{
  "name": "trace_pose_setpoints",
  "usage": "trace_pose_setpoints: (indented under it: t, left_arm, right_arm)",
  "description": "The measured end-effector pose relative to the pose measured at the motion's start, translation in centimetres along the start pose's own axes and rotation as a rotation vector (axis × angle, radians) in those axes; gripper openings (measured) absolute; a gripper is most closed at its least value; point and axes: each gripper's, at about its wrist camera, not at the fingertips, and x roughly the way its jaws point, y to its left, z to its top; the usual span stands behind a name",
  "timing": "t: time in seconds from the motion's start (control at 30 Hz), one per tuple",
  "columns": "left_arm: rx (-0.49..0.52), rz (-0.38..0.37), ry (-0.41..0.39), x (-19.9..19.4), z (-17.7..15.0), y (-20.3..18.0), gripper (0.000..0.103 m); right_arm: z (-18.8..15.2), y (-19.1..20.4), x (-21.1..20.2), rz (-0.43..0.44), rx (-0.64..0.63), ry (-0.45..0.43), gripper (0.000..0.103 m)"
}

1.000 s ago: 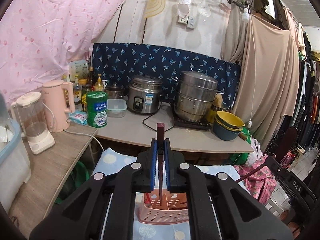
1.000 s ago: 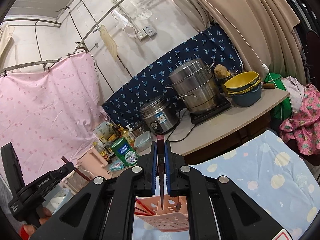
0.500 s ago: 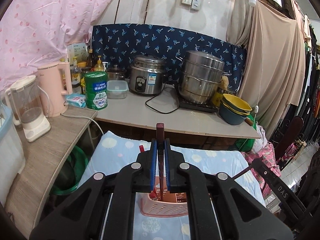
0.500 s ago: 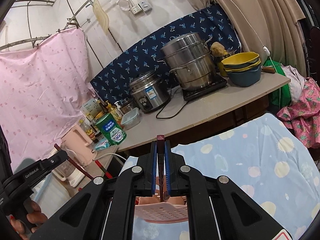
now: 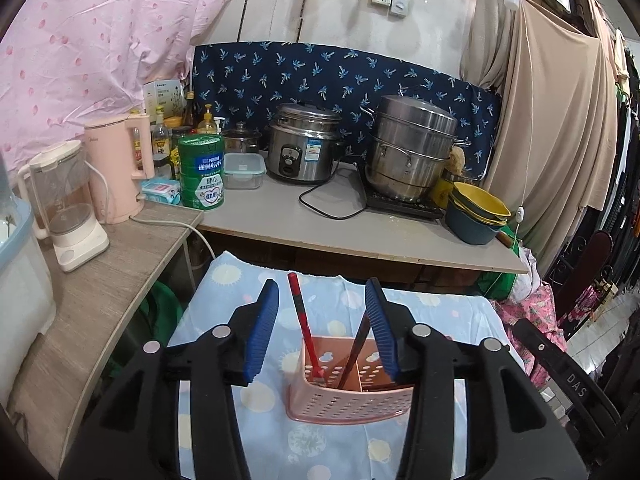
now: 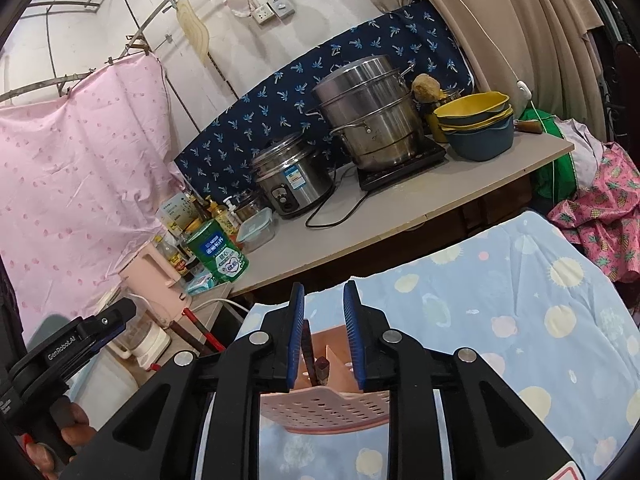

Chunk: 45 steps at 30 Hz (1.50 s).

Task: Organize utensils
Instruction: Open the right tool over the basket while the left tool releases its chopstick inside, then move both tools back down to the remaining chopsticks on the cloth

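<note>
A pink perforated utensil basket (image 5: 348, 398) stands on the blue patterned cloth (image 5: 352, 304). A red chopstick (image 5: 303, 320) and a dark brown chopstick (image 5: 356, 350) lean inside it. My left gripper (image 5: 323, 332) is open just above the basket, holding nothing. In the right wrist view the basket (image 6: 324, 406) lies below my right gripper (image 6: 323, 336), which is open. A dark chopstick (image 6: 310, 350) stands in the basket between its blue pads, free of them. The left gripper's body (image 6: 60, 352) shows at the lower left there.
A counter (image 5: 360, 232) behind the cloth carries a rice cooker (image 5: 302, 148), a steel steamer pot (image 5: 410, 148), stacked bowls (image 5: 476, 212) and a green tin (image 5: 201, 172). A wooden side shelf (image 5: 100, 280) at left holds a pink kettle (image 5: 118, 168) and a blender (image 5: 64, 196).
Both grippers have opened and let go of their dark chopsticks, which now stand in the pink basket. Both grippers have come lower and closer to the basket.
</note>
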Motion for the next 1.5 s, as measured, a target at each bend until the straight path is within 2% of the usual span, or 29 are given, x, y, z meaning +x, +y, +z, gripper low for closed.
trace_pose_setpoints:
  t: [0.3,0.57,0.67,0.73,1.03,1.33,1.5]
  left_arm:
    - [0.001,-0.006,0.03,-1.6,-1.6,0.0,0.043]
    - [0.014,-0.008,0.066,-4.0,-4.1,-0.5,0.044]
    - [0.022,-0.007,0.084,-5.0,-5.7,-0.5,0.05]
    - [0.029,-0.006,0.099,-5.5,-6.7,-0.6,0.051]
    - [0.053,-0.017,0.198,-7.7,-12.8,-0.3,0.051]
    - [0.106,0.0,0.324,-8.5,-20.8,0.1,0.051]
    - [0.083,0.007,0.396,-8.3,-24.4,0.9,0.051]
  right_arm:
    - [-0.8,0.0,-2.9,0.014,0.014,-0.006,0.022]
    - [-3.0,0.2,-6.3,0.019,-0.007,0.023,0.022]
    - [-4.2,0.2,-7.9,0.015,-0.019,0.038,0.022]
    - [-5.2,0.1,-8.7,0.011,-0.024,0.052,0.022]
    - [-11.2,-0.9,-12.2,-0.006,-0.061,0.175,0.022]
    - [-20.3,-2.6,-14.6,-0.113,-0.178,0.351,0.022]
    - [-24.0,-4.2,-15.4,-0.157,-0.2,0.422,0.022]
